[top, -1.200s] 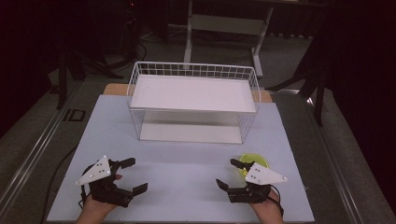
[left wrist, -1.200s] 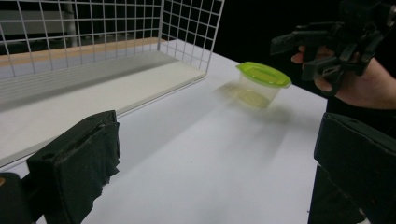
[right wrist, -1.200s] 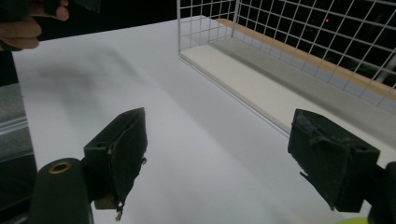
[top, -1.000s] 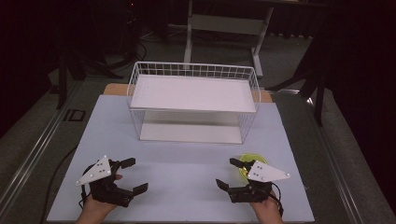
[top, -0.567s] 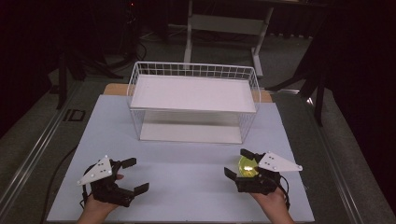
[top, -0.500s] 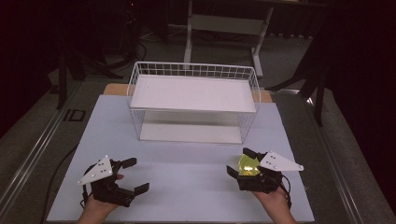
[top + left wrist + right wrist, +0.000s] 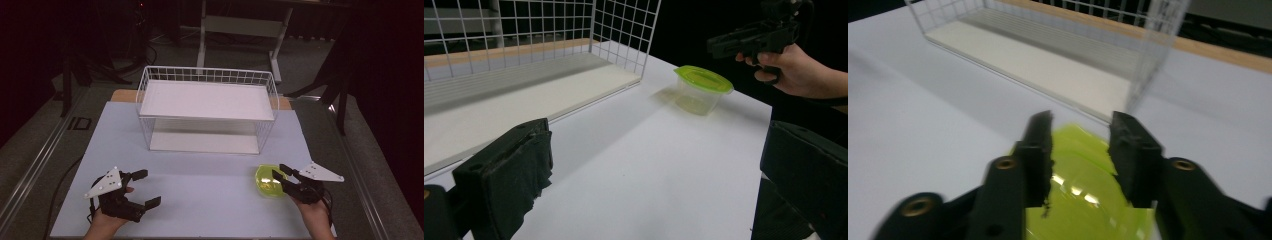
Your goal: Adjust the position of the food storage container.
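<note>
From above: white tabletop (image 7: 200, 195); wire basket (image 7: 207, 110) holding a white board. Lidded green tub (image 7: 269, 181) just beside right gripper (image 7: 281, 175), whose jaws have just been closing, poised over the lid; contact unclear.

Left gripper (image 7: 145, 188): released, holding nothing.

Left gripper view: tub (image 7: 702, 90) translucent, contents unclear.

Right gripper view: blurred; lid (image 7: 1083, 190) partly hidden.

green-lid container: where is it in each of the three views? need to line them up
High view: green-lid container sits lower right on the table, at the right gripper's jaw tips.
Left gripper view: upper right of centre, beyond the wire rack's corner.
Right gripper view: bottom centre, just under the jaws, which have just been closing above the lid.
Shared landmark: the white wire rack, behind the container in all three.
</note>
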`<state>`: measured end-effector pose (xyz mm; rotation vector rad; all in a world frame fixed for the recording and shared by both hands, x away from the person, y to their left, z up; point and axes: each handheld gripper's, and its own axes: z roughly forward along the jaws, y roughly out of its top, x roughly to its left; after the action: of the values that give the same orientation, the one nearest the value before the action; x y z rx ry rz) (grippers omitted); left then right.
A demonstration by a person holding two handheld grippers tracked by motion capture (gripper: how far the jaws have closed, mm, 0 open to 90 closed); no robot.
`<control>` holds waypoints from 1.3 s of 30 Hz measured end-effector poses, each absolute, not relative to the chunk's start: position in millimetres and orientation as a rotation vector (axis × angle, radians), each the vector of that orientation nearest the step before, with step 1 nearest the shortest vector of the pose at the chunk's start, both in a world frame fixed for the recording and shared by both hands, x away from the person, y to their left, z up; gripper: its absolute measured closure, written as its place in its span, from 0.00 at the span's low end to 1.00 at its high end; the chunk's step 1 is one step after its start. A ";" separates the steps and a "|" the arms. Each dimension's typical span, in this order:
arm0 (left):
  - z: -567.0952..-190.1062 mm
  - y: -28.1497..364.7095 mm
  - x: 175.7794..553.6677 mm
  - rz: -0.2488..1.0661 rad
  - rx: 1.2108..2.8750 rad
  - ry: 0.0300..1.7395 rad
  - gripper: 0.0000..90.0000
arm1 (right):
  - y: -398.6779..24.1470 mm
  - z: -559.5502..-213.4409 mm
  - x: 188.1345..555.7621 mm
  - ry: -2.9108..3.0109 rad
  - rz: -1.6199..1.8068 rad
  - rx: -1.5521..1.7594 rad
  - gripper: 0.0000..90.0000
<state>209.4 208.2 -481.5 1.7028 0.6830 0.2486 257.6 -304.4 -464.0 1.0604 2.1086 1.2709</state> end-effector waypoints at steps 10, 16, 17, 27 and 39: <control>-480.5 208.9 209.3 0.247 1.699 0.677 0.01 | -333.9 -482.5 250.4 2.077 1.110 1.186 1.00; -480.3 208.8 209.3 0.247 1.693 0.676 0.01 | -341.5 -497.4 247.8 2.085 1.037 1.266 1.00; -480.4 208.8 209.5 0.246 1.697 0.675 0.01 | -342.2 -500.9 248.5 2.087 1.025 1.289 1.00; -481.3 207.5 210.2 0.239 1.709 0.670 0.01 | -328.9 -519.2 249.4 2.223 0.981 1.321 1.00; -480.3 204.9 211.8 0.239 1.707 0.663 0.01 | -290.3 -527.8 258.7 2.397 1.061 1.205 1.00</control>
<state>211.8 204.9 -480.3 1.7074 0.6629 0.2394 258.7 -290.3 -527.8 1.2048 2.3967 1.0605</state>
